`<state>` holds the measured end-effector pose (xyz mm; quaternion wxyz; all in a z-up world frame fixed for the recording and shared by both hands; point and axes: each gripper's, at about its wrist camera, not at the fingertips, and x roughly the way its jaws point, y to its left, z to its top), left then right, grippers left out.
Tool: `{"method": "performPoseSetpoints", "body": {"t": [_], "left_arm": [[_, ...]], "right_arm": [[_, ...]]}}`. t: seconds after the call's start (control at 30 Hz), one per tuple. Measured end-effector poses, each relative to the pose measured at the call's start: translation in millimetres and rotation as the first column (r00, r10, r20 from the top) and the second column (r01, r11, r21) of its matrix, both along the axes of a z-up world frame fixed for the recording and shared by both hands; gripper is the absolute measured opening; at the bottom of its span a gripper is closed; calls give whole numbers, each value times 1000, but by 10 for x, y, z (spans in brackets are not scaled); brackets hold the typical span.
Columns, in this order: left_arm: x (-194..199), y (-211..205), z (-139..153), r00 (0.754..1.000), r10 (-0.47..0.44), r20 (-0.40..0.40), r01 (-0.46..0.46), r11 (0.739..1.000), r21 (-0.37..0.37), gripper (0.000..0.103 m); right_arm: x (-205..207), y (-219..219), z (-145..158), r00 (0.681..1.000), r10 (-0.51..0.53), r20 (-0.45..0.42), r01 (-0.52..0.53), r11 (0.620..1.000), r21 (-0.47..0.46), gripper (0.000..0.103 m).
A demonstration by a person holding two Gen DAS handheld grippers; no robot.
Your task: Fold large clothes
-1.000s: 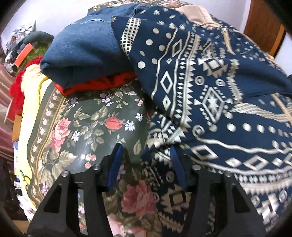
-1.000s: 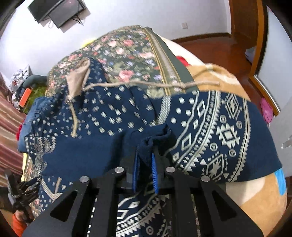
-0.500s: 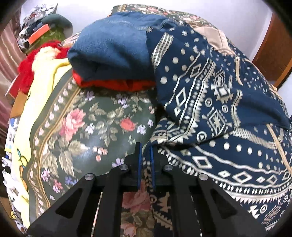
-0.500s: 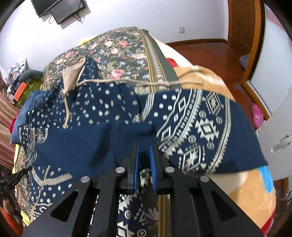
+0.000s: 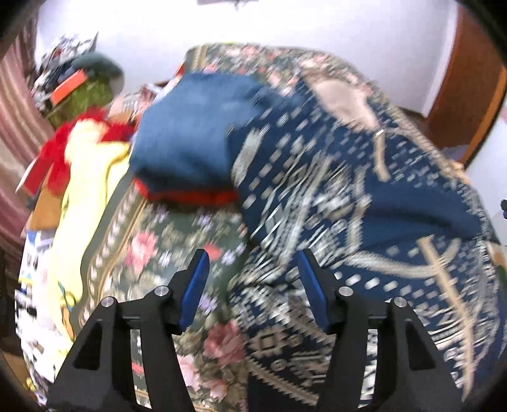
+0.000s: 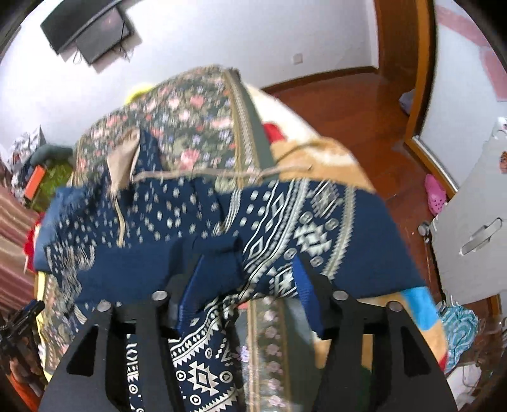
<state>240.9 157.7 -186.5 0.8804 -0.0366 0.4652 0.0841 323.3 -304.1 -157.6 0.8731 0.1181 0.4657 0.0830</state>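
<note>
The patterned navy garment (image 5: pixel 364 196) lay spread across the bed, over a dark floral bedspread (image 5: pixel 152 260), its white geometric bands running along the hem nearest both cameras. A tan-lined hood (image 6: pixel 122 161) and a drawstring (image 6: pixel 202 172) lay at the far side in the right wrist view.

The left claw (image 5: pixel 252 279) was released, its blue-padded fingers (image 5: pixel 195 285) set wide apart and holding nothing. The garment's near edge lay between and just beyond the fingertips, with the bedspread showing under the left finger and the patterned cloth under the right one. This view was blurred, so contact between pads and cloth could not be judged.

The right claw (image 6: pixel 250 285) was likewise released, jaws wide. A plain navy fold of the garment sat between its fingers (image 6: pixel 307 294), close against the left finger, and the banded hem hung below it. Nothing was pinched.

A folded blue fleece (image 5: pixel 190 133) on a red item (image 5: pixel 190 196) rested on the bedspread beside the garment's left side, touching it. A yellow blanket (image 5: pixel 85 158) lay along the bed's edge. A wall-mounted television (image 6: pixel 88 28), a wooden floor (image 6: pixel 348 104) and a pink slipper (image 6: pixel 435 193) appeared in the right wrist view.
</note>
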Motion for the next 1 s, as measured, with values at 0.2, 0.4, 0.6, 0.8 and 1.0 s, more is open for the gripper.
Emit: {"method": "performPoseSetpoints", "body": {"t": [0.2,0.4,0.6,0.8,1.0], "left_arm": [[215,-395,510,987,-92,132,90,996,17,76],[465,-782,597,972,-168,162,171,985,-3,87],[664,-1080,400,971,-213,108,219,974,-51,87],[805,-1200,193,977,-203,62,209,973,-102,87],[912,-1184,45,983,-180,23,182,974,-132,87]], "right_arm": [[-109,-372,217,992,-102,74,100,994,36,63],[-174,-741,32,979,-204,31,201,977,70,65],[-218,-1014,-444,957,-265,-119,279,952,127,65],[-182,-1182,-870,925,-302,-229,342,926,159,65],[30,-1233,-977,920,-298,-253,354,910,215,79]]}}
